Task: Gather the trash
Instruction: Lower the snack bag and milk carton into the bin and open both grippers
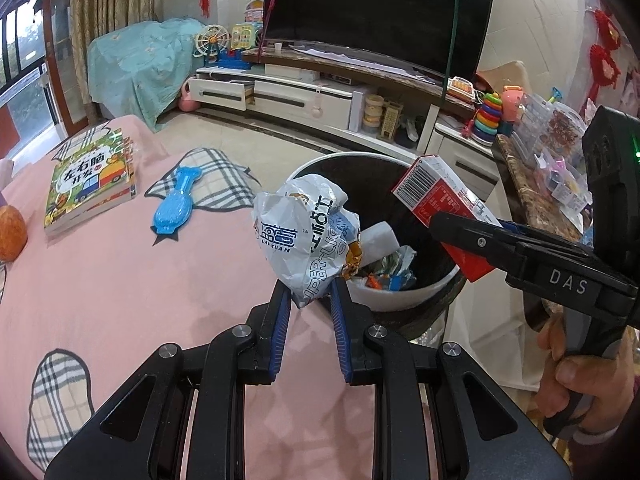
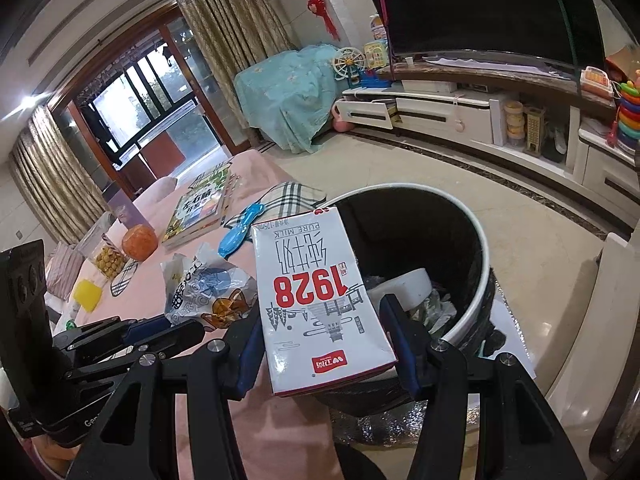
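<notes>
Crumpled wrapper (image 1: 308,232) pinched by its lower end between left gripper (image 1: 310,300) jaws, at bin (image 1: 384,304) rim. Milk carton (image 2: 320,304) clamped between right gripper (image 2: 324,344) jaws, over bin. Farther on pink table (image 1: 120,280): blue toy (image 1: 176,204), book (image 1: 90,182), orange (image 1: 12,232).

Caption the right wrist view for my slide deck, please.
Right gripper holds a 1928 milk carton at the trash bin; left gripper holds a crumpled wrapper.

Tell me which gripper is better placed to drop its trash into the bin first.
Probably the right gripper. Its milk carton already reaches over the rim of the trash bin. The left gripper holds its crumpled wrapper at the near rim, with the gripper itself above the pink tablecloth.
</notes>
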Action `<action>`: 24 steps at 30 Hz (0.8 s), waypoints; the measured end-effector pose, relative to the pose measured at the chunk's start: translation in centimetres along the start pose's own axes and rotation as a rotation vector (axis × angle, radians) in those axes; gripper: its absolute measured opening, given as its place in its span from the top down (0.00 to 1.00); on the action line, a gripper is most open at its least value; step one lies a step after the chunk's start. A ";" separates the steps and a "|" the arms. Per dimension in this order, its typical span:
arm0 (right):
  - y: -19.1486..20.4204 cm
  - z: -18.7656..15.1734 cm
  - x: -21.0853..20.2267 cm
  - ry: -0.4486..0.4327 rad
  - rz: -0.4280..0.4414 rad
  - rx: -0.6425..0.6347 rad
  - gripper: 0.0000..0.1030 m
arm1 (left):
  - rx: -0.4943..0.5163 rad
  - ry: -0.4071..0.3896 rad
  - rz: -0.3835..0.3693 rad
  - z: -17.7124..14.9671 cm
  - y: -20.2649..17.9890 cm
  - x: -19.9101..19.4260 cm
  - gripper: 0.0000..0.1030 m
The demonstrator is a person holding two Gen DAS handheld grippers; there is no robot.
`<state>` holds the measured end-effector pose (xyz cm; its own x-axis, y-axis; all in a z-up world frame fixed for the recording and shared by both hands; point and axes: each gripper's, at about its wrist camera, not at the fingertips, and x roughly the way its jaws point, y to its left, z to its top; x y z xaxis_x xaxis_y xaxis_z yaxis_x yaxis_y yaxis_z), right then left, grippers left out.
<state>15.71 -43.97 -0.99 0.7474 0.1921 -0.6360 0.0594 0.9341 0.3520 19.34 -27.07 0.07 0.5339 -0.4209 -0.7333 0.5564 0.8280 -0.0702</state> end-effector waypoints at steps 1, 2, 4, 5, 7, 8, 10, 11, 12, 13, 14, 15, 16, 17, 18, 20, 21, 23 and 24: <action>-0.2 0.1 0.0 -0.002 -0.003 0.002 0.46 | 0.002 -0.001 -0.001 0.2 -0.1 0.0 0.81; -0.4 0.3 0.0 -0.003 -0.005 0.003 0.46 | 0.004 -0.002 -0.001 0.3 -0.2 0.1 0.81; -0.5 0.4 0.0 -0.005 -0.012 0.000 0.46 | 0.009 -0.005 -0.003 0.7 -0.4 0.1 0.81; -0.6 0.5 0.0 -0.005 -0.014 0.000 0.46 | 0.010 -0.006 -0.003 0.8 -0.6 0.2 0.81; -0.8 0.6 0.1 -0.005 -0.016 0.000 0.46 | 0.016 -0.009 -0.004 1.1 -0.9 0.2 0.81; -0.8 0.7 0.2 -0.005 -0.019 0.001 0.46 | 0.018 -0.009 -0.004 1.2 -1.0 0.3 0.81; -1.1 0.8 0.2 -0.004 -0.020 0.005 0.46 | 0.025 -0.010 -0.005 1.4 -1.2 0.4 0.81; -1.2 0.8 0.2 -0.004 -0.020 0.006 0.46 | 0.027 -0.011 -0.003 1.4 -1.3 0.5 0.81; -1.2 0.8 0.2 -0.005 -0.022 0.007 0.46 | 0.029 -0.011 -0.003 1.5 -1.4 0.5 0.81; -1.3 0.8 0.3 -0.005 -0.023 0.009 0.46 | 0.031 -0.011 -0.003 1.6 -1.5 0.6 0.81; -1.5 0.9 0.3 -0.004 -0.023 0.012 0.46 | 0.033 -0.010 -0.003 1.7 -1.5 0.7 0.81; -1.6 0.8 0.3 -0.004 -0.023 0.014 0.46 | 0.035 -0.009 -0.003 1.8 -1.6 0.8 0.81; -1.7 0.9 0.3 -0.003 -0.024 0.015 0.46 | 0.038 -0.009 -0.003 1.9 -1.7 0.8 0.81; -1.7 0.9 0.4 -0.002 -0.027 0.015 0.46 | 0.042 -0.009 -0.003 2.0 -1.8 0.9 0.81; -1.8 0.9 0.4 -0.001 -0.029 0.016 0.46 | 0.044 -0.008 -0.003 2.1 -1.9 1.0 0.81; -2.0 1.0 0.5 0.000 -0.031 0.018 0.46 | 0.046 -0.006 -0.003 2.2 -2.1 1.3 0.81; -2.2 1.1 0.5 0.001 -0.032 0.019 0.46 | 0.046 -0.006 -0.002 2.3 -2.1 1.3 0.81; -2.3 1.1 0.5 0.002 -0.036 0.020 0.46 | 0.048 -0.002 -0.003 2.3 -2.3 1.5 0.81; -2.3 1.1 0.5 0.002 -0.036 0.020 0.46 | 0.049 -0.002 -0.002 2.3 -2.3 1.6 0.81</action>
<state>16.72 -46.39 -1.38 0.7430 0.1589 -0.6501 0.0998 0.9342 0.3424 20.33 -30.51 0.63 0.5337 -0.4234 -0.7321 0.5883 0.8077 -0.0383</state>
